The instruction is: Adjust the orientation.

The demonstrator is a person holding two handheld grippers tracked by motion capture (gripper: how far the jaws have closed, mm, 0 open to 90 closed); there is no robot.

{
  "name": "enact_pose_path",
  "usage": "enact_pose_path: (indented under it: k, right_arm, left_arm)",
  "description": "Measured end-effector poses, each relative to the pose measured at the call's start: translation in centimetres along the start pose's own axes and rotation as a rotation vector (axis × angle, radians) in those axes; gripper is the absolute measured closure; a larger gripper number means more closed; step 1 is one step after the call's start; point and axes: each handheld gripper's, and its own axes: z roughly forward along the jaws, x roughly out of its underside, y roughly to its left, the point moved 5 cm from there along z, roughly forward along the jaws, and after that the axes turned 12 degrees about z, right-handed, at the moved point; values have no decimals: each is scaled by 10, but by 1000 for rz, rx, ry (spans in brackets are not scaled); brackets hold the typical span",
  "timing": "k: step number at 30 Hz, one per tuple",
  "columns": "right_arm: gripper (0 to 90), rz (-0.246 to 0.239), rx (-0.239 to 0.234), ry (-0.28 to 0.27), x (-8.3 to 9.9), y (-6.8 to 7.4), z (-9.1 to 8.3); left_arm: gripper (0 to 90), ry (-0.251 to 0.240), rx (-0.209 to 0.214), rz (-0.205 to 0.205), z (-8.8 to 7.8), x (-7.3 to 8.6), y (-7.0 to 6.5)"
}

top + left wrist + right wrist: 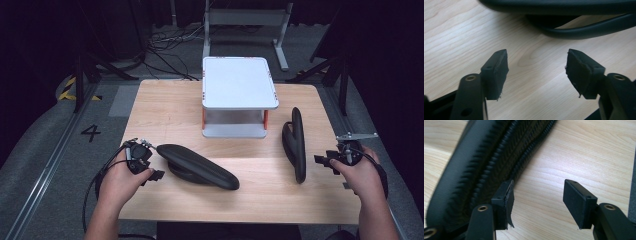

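Two black slippers are lying on the desk (150, 100): left slipper (197, 166) flat just beside the left gripper (156, 175), right slipper (297, 145) standing on edge near the right gripper (320, 160). Both jaws are spread, empty. They're looking light, soft, bendy; pinching the rim edge is seeming best

I see a pale wood-grain surface (150, 110) under everything. On its far side stands a white stand (240, 82) with orange-red posts and a grey base. Left of that stand lies a black padded piece (200, 165), plain and matte. Right of the stand, the second black piece (298, 145) shows a ribbed, woven black pattern in my right gripper view. Both tools, left tool (156, 174) and right tool (322, 160), are black.
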Motion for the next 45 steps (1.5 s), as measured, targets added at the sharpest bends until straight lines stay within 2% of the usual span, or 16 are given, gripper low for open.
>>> enact_pose_path:
  k: [1,3,5,7,8,9,10,13,14,15,16,19,26,36,40,45]
  right_arm:
    - [430,-2,-7,-2,0,2,0]
    - [429,0,-21,-2,-1,4,-1]
    - [431,5,-29,-3,0,3,-1]
    - [441,5,-22,2,1,2,-1]
    - [443,6,-21,7,2,2,-2]
    - [442,2,-21,3,2,2,-2]
    - [442,2,-21,3,2,2,-2]
    - [442,6,-26,-1,2,2,-3]
    - [442,6,-27,-2,2,2,-3]
    - [442,7,-27,-2,2,2,-3]
    - [442,7,-27,-2,2,2,-3]
    - [442,9,-27,0,3,1,-4]
    - [440,12,-28,0,3,2,-4]
    - [433,35,-21,-20,4,-4,-9]
    - [428,47,-17,-26,5,-7,-12]
    - [427,56,-9,-19,9,-10,-13]
  left_arm:
    - [441,2,6,8,0,-1,-2]
    - [476,12,29,30,-1,-3,-8]
    - [617,50,45,65,1,-5,-15]
    - [745,61,38,100,4,-8,-19]
    - [780,57,31,117,6,-11,-21]
    - [811,60,46,128,8,-13,-24]
    - [848,60,46,128,8,-13,-24]
    - [881,58,64,163,14,-19,-32]
    - [885,65,70,174,17,-20,-34]
    - [885,102,98,174,22,-19,-38]
    - [890,102,98,174,22,-19,-38]
    - [894,158,126,188,31,-16,-43]
    - [897,173,136,152,49,-17,-38]
    - [880,141,126,121,57,-22,-33]
    - [869,98,108,115,52,-29,-32]
    - [866,52,87,129,45,-37,-32]
